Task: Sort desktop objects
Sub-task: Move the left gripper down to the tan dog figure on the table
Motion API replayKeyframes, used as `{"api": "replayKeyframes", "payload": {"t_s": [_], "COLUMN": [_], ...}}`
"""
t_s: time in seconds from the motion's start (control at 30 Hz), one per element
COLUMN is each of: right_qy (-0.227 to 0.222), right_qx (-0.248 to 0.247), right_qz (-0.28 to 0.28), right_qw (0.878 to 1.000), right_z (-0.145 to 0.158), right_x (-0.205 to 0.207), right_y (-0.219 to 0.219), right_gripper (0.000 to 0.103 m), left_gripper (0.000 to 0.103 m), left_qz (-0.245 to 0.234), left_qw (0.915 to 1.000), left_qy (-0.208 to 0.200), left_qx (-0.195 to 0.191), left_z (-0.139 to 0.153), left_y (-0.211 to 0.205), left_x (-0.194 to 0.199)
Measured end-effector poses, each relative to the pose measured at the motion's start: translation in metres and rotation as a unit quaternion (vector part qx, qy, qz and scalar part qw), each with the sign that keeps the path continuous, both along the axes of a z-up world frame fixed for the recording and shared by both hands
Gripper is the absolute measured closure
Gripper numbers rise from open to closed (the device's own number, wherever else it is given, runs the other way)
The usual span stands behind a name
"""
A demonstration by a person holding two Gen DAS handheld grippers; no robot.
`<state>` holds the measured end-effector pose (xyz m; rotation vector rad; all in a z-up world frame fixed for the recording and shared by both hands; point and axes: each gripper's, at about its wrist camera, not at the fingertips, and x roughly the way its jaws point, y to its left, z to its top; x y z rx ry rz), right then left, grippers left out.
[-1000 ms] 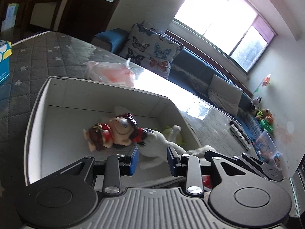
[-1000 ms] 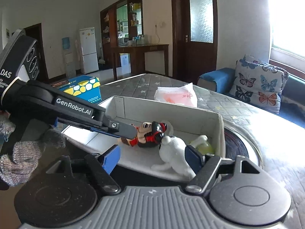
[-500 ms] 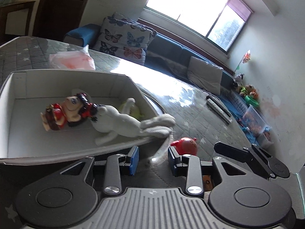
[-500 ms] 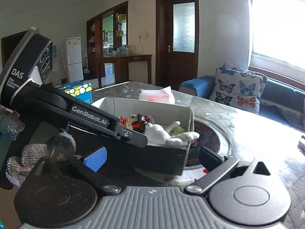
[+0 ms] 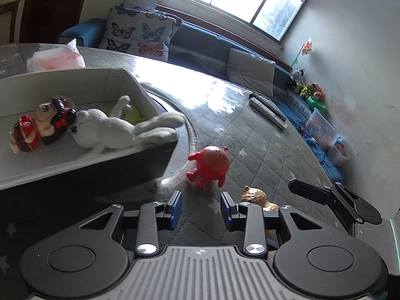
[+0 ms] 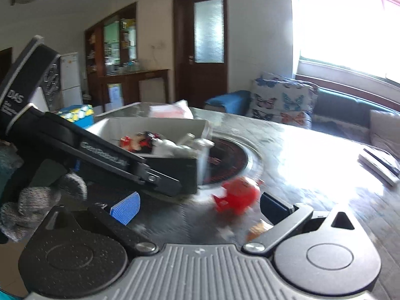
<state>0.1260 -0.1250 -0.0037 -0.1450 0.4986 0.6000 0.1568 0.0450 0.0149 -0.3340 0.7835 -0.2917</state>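
Note:
A red pig toy [image 5: 210, 165] stands on the quilted grey table cover, just ahead of my left gripper [image 5: 201, 207], which is open with nothing between its blue pads. A small brown toy [image 5: 257, 196] lies right of that gripper. The white box [image 5: 120, 80] on the left holds a red-and-black doll [image 5: 42, 125], a white plush [image 5: 105, 130] draped over the rim, and a yellow-green ball [image 5: 131, 113]. My right gripper [image 6: 200, 207] stands wide open; the blurred red pig toy [image 6: 237, 195] lies ahead, nearer its right finger, untouched. The brown toy [image 6: 257, 228] lies below.
A pink-and-white plastic bag [image 5: 56, 58] lies behind the box, and a remote [image 5: 267, 112] at the far right. The box [image 6: 155, 125] sits partly on a round black hotplate [image 6: 230, 155]. A grey-gloved hand [image 6: 37, 200] holds the left gripper body [image 6: 112, 160]. A blue carton [image 6: 75, 115] stands behind.
Both grippers have swung right, away from the box, to the red pig toy. The white plush stays draped on the box rim. The right jaws opened wider.

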Motion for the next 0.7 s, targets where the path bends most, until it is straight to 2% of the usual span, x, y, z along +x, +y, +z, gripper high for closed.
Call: {"api": "replayKeyframes", "payload": {"t_s": [0.3, 0.5, 0.7], "right_qy": [0.035, 0.054, 0.069], "right_qx": [-0.018, -0.017, -0.011], "right_qz": [-0.049, -0.059, -0.064], "right_qw": [0.998, 0.997, 0.996], "right_z": [-0.025, -0.040, -0.048], "right_x": [0.007, 0.012, 0.021], "right_y": [-0.029, -0.036, -0.040], "right_gripper": [0.001, 0.010, 0.020], "left_gripper": [0.067, 0.067, 0.067], "left_qz": [-0.036, -0.059, -0.066], "left_qw": [0.9992, 0.9978, 0.9950], "left_qy": [0.017, 0.022, 0.054], "left_qx": [-0.002, -0.023, -0.052], "left_z": [-0.012, -0.017, -0.030], "left_y": [-0.026, -0.041, -0.052], "left_x": [0.008, 0.014, 0.030]}}
